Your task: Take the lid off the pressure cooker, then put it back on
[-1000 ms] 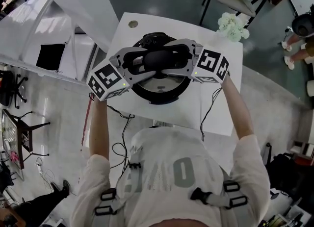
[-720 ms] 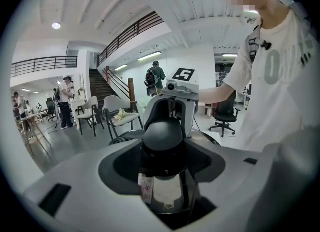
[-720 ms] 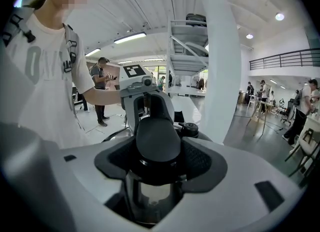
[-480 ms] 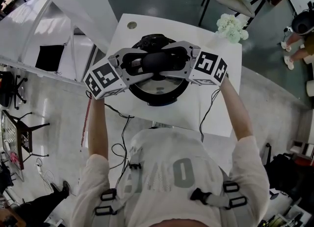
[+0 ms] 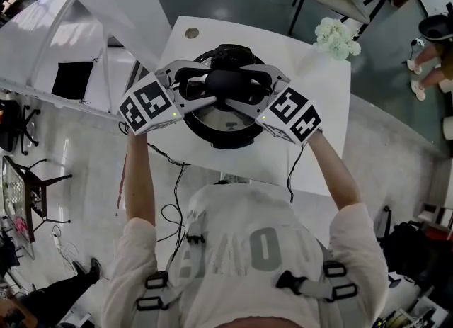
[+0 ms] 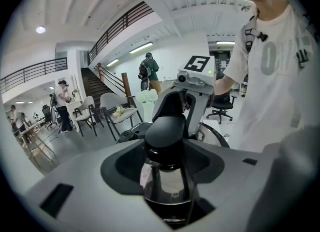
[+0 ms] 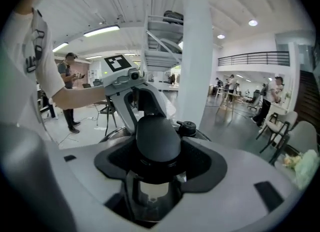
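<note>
**A:** From overhead, where is the cooker?

**B:** The pressure cooker stands on the white counter, right in front of the person. Its lid is on the pot, and a black handle runs across the top of it.

**A:** And the two tools?

**B:** The left hand-held gripper takes the handle from one end and the right hand-held gripper takes it from the other. They meet over the lid, with their marker cubes turned out toward the person's arms.

**A:** What does the left gripper view give you?

**B:** The grey jaws of the left hand-held gripper lie on either side of the handle, with the dark pads against it. They have just been closing, and they grip that handle at a middling width. Shiny lid metal shows lower down between the jaws. The right hand-held gripper faces it from the far side, with the person's pale shirt behind.

**A:** And the right gripper view?

**B:** The right hand-held gripper stands fairly wide, yet its pads are clamped round the handle. A small black valve sits on the lid just behind the handle. The left hand-held gripper stands opposite, and a white pillar rises behind it.
</note>
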`<state>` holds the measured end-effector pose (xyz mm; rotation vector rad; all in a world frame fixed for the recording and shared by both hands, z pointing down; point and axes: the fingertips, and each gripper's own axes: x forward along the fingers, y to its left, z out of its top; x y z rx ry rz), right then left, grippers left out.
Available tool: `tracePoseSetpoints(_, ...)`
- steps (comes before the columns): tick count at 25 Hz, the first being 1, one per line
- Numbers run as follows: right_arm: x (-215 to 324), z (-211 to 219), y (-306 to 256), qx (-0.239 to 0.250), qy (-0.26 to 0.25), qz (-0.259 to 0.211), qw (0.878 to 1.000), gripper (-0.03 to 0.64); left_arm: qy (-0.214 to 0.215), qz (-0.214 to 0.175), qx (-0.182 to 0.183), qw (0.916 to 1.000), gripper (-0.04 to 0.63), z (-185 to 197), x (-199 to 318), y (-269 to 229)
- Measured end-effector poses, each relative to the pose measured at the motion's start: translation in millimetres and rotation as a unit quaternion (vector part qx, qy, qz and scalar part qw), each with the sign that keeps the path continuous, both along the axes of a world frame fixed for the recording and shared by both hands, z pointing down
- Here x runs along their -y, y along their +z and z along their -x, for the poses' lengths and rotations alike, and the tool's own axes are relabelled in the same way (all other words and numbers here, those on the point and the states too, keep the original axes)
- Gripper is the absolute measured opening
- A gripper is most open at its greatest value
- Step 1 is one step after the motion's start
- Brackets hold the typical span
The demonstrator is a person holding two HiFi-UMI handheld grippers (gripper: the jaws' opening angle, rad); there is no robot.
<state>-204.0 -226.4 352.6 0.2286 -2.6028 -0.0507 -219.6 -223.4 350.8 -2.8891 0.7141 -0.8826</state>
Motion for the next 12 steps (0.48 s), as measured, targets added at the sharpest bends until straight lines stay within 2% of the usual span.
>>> tracePoseSetpoints(3,0.6,-0.8,0.8,0.003,0.101,-0.005,0.995,0.288,-0.003,0.004,-0.002,1.0000,0.220,5.2,1.5,1.4)
tracePoseSetpoints(5,0.8,-0.6,2.1,0.001,0.145,-0.011,0.989,0.288,-0.009,0.007,-0.013,0.9999,0.206,7.8,1.9,2.2)
tracePoseSetpoints(7,1.5,-0.5,3.4,-0.005,0.153,-0.010,0.988,0.290,-0.013,0.010,-0.025,0.9995,0.202,8.5,2.2,2.8)
tracePoseSetpoints(12,1.5,-1.5,3.3,-0.004,0.136,-0.008,0.991,0.290,-0.006,0.022,-0.050,0.9985,0.208,5.9,1.7,2.4)
